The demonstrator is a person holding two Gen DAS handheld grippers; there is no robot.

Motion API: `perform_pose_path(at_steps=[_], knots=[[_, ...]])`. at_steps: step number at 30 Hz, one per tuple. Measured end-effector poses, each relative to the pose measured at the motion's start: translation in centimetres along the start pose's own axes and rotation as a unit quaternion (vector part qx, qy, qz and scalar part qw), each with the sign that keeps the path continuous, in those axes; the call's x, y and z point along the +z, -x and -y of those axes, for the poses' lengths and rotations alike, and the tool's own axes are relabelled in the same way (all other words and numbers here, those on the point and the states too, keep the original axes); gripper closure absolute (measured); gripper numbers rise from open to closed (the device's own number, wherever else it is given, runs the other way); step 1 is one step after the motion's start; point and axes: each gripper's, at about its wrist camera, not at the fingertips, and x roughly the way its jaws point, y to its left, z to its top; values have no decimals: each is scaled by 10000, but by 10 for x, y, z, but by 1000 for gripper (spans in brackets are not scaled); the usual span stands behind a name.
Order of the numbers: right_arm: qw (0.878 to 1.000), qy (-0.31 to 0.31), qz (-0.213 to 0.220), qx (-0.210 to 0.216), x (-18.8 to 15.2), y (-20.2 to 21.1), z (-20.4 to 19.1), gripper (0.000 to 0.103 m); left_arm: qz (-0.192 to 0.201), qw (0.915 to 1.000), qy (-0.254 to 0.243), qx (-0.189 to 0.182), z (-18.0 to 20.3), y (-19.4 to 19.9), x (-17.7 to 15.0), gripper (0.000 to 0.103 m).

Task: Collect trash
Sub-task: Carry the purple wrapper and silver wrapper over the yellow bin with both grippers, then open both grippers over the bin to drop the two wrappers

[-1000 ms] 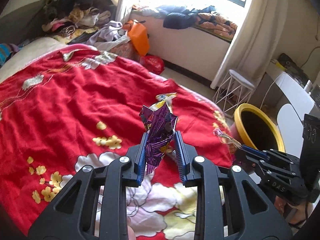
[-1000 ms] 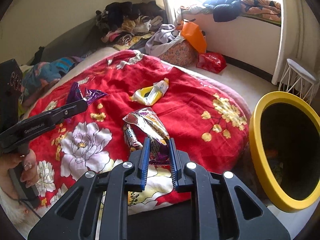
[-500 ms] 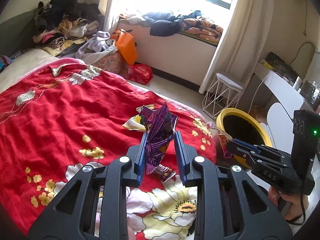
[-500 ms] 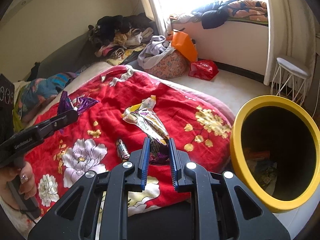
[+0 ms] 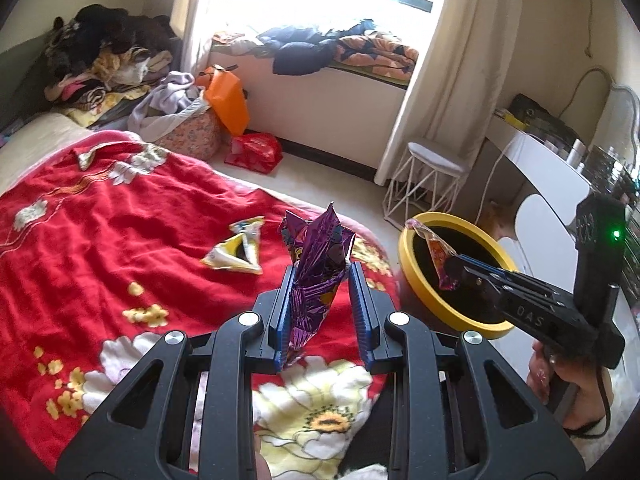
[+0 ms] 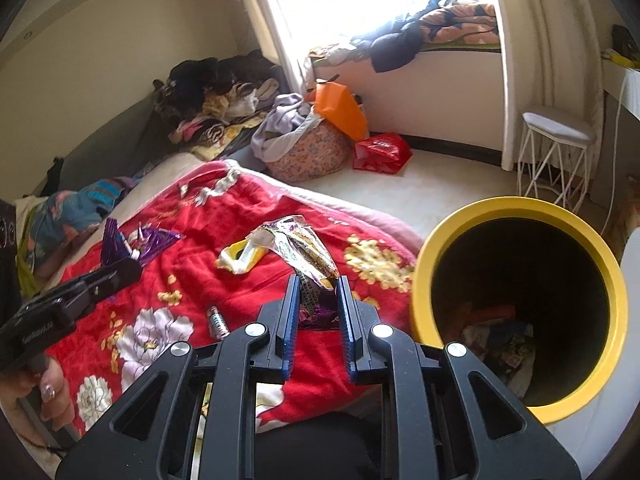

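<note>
Since both wrappers are thin crinkly foil, I judge them near weightless, soft and slippery; best pinched low across a flattened fold. Left gripper (image 5: 322, 312): jaws narrowed on the purple wrapper (image 5: 316, 268), which stands upright over the red blanket (image 5: 100, 240). Right gripper (image 6: 318, 320): jaws clamped on the striped wrapper (image 6: 300, 248), near the yellow bin (image 6: 520, 300), not over it.

Glossy foil wrapper (image 5: 316, 268) — plush blanket (image 5: 100, 240)
</note>
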Motion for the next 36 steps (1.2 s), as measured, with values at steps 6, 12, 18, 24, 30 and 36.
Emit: perform_pose_path(at_steps=[6,12,18,24,30,36], knots=[[9995,-240,115,-153,2,7,20,85,-24,9997,-205,-149,23,-8,0,83],[9977,-508,240,-373,3,14,44,85,-69,9989,-374,-286,44,-18,2,82],[9937,-723,379,-773,1,23,72,85,-111,9976,-548,-414,65,-29,2,82],[9878,-1069,443,-1046,-4,28,103,85,-180,9962,-670,-529,84,-44,3,82],[9804,-1460,453,-1243,-10,30,134,85,-323,9934,-856,-685,109,-68,3,82],[9730,-1798,446,-1380,-20,33,159,85,-553,9887,-1157,-777,137,-98,0,82]])
